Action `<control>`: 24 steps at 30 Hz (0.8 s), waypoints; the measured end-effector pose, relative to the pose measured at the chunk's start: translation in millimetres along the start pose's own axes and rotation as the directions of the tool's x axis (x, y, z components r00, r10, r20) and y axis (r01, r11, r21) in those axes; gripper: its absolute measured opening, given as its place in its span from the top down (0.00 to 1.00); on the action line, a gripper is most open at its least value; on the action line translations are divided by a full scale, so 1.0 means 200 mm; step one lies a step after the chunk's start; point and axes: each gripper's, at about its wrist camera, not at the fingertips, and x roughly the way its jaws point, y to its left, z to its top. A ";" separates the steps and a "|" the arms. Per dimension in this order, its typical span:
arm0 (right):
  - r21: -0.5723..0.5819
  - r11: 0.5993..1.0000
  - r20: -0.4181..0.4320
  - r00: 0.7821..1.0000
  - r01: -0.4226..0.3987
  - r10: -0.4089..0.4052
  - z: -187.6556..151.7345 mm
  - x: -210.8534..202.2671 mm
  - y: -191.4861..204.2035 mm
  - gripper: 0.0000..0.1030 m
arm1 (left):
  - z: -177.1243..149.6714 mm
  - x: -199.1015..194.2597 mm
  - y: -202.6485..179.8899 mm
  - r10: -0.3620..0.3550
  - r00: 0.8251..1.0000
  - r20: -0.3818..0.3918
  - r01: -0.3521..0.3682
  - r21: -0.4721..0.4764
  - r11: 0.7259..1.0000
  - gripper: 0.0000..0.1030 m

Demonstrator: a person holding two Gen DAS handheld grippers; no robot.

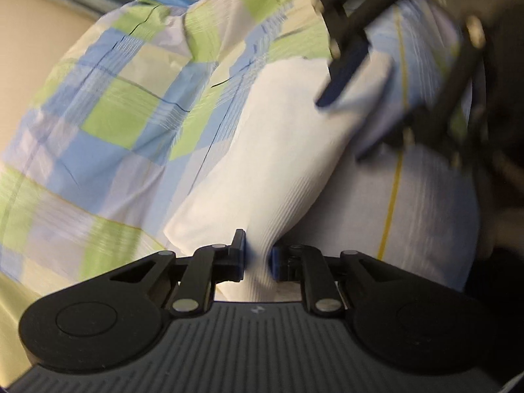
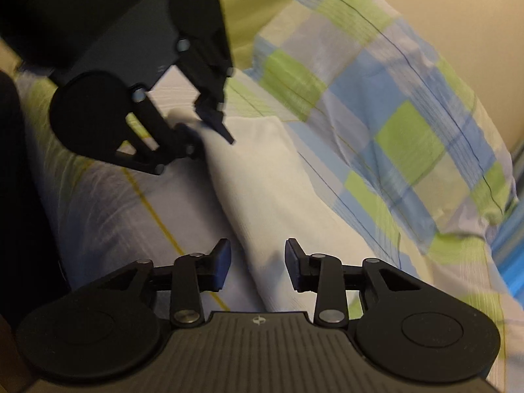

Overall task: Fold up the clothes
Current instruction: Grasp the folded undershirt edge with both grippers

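Left gripper: pinched tight on one end of the white sock — keep your hold.
Sock: stretched over the checked bedding.
Right gripper: jaws apart, straddling the other end, gripping nothing — close squarely before you fold.

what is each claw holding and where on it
Left claw is shut on one end of the white sock. Right claw is open around the other end, not gripping.

White garment end hidden between left gripper pads, right gripper motion-blurred and cut off at top edge, checked bedding pattern smeared, far background indistinct.
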 end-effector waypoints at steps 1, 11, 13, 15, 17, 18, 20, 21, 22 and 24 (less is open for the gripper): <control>-0.019 1.000 0.006 1.000 -0.006 0.006 0.01 0.02 0.01 0.66 | 0.00 0.00 0.01 -0.009 1.000 0.004 0.009 -0.017 1.000 0.87; -0.038 0.993 -0.134 0.985 0.108 -0.112 -0.05 0.14 -0.12 0.82 | -0.02 -0.03 0.00 -0.027 1.000 -0.004 0.027 0.002 1.000 0.87; -0.098 0.989 -0.133 0.983 0.111 -0.124 -0.05 0.14 -0.08 0.94 | -0.02 -0.02 -0.03 -0.020 1.000 -0.013 0.020 0.028 0.999 0.87; -0.170 0.978 -0.129 0.981 0.121 -0.144 -0.05 0.15 -0.02 0.94 | -0.02 -0.01 -0.05 -0.006 1.000 -0.014 0.007 0.053 0.999 0.87; -0.182 0.976 -0.138 0.980 0.118 -0.144 -0.06 0.16 -0.01 0.94 | -0.03 -0.01 -0.07 0.007 1.000 -0.012 -0.006 0.096 0.995 0.87; -0.172 0.978 -0.144 0.979 0.116 -0.142 -0.06 0.17 -0.01 0.95 | -0.04 -0.01 -0.09 0.014 1.000 -0.010 -0.013 0.119 0.993 0.87; -0.154 0.982 -0.156 0.978 0.113 -0.137 -0.06 0.18 -0.03 0.95 | -0.05 -0.01 -0.12 0.033 0.999 -0.003 -0.031 0.189 0.981 0.87; -0.147 0.983 -0.162 0.978 0.112 -0.135 -0.05 0.19 -0.04 0.95 | -0.05 0.00 -0.13 0.034 0.999 -0.001 -0.033 0.212 0.977 0.88; -0.147 0.983 -0.167 0.977 0.111 -0.136 -0.04 0.19 -0.04 0.95 | -0.05 0.00 -0.13 0.032 0.999 0.000 -0.032 0.231 0.972 0.89; -0.155 0.981 -0.177 0.974 0.114 -0.141 -0.04 0.18 -0.03 0.97 | -0.06 0.01 -0.12 0.016 1.000 -0.006 -0.014 0.238 0.971 0.92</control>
